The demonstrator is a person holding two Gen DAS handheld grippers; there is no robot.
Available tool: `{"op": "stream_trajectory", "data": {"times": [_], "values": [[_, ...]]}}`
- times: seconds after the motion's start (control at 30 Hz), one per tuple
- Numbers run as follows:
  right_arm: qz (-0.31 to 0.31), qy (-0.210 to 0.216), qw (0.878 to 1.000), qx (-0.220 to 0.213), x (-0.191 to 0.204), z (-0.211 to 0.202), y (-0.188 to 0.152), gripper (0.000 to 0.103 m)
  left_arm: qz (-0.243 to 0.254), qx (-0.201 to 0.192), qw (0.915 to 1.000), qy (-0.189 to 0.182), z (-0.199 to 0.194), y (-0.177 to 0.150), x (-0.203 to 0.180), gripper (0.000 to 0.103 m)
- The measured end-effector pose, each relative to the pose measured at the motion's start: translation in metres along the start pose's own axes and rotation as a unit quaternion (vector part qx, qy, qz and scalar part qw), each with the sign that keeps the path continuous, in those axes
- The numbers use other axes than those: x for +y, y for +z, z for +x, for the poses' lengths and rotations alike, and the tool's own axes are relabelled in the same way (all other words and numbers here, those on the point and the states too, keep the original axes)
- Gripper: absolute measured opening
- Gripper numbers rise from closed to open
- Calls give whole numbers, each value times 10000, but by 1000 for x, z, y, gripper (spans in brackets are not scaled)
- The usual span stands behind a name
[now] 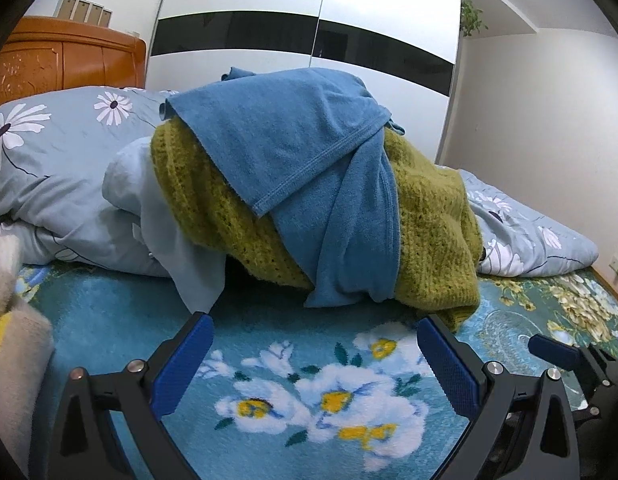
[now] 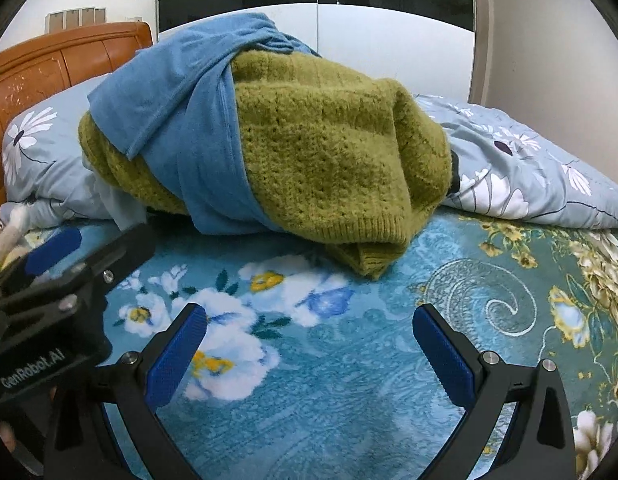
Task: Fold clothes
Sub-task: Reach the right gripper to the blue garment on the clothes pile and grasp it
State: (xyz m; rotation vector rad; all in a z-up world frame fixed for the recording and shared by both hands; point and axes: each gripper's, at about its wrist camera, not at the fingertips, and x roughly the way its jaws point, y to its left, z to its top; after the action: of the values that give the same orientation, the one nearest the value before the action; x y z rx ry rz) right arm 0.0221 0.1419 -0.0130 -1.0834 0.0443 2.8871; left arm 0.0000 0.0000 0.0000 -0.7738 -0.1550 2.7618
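A heap of clothes sits on the bed (image 1: pixel 269 344), leaning back against the rolled duvet (image 1: pixel 49 168) that runs along behind it, which seems to be why the pile stands so high instead of spreading flat. At the heart of it is a green sweater (image 2: pixel 329 152), bunched into a hump with one ribbed edge spilling forward onto the floral blanket (image 2: pixel 349 360). A blue top (image 1: pixel 293 148) is draped over the sweater's crest, one strip hanging down the front to the blanket, so it would likely have to come off before the sweater can be laid out. A pale blue garment (image 1: pixel 177 248) pokes out beneath on the left. The heap's long axis runs across both views, roughly parallel to the duvet, while the blue strip crosses it, pointing toward the cameras. Nothing here lies flat or squared; all three pieces are crumpled. The left gripper (image 1: pixel 315 354) and right gripper (image 2: pixel 309 342) hover low over the bare blanket just in front of the pile, side by side, each with jaws spread wide and nothing between them, apart from the cloth.
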Motion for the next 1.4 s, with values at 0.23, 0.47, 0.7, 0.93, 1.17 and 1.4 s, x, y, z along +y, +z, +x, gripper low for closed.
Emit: {"op": "stream_trajectory", "data": {"times": [0.23, 0.47, 0.7, 0.93, 1.17, 1.4], "values": [[-147, -198, 9997, -21, 1, -11, 7, 103, -94, -38, 9999, -52, 2, -2, 3, 103], [-378, -468, 9981, -131, 3, -22, 10, 103, -30, -111, 9998, -130, -1, -2, 2, 103], [-630, -603, 9959, -253, 7, -29, 12, 103, -131, 56, 9996, -252, -1, 0, 4, 103], [-753, -583, 9954, -76, 1, -32, 22, 103, -121, -278, 9992, -270, -15, 5, 10, 103], [-499, -157, 9983, -248, -20, -43, 92, 103, -313, -456, 9985, 16, -26, 9, 31, 103], [-234, 518, 9979, -313, 4, -16, 186, 103, -341, -156, 9993, -34, -16, 5, 41, 103]]}}
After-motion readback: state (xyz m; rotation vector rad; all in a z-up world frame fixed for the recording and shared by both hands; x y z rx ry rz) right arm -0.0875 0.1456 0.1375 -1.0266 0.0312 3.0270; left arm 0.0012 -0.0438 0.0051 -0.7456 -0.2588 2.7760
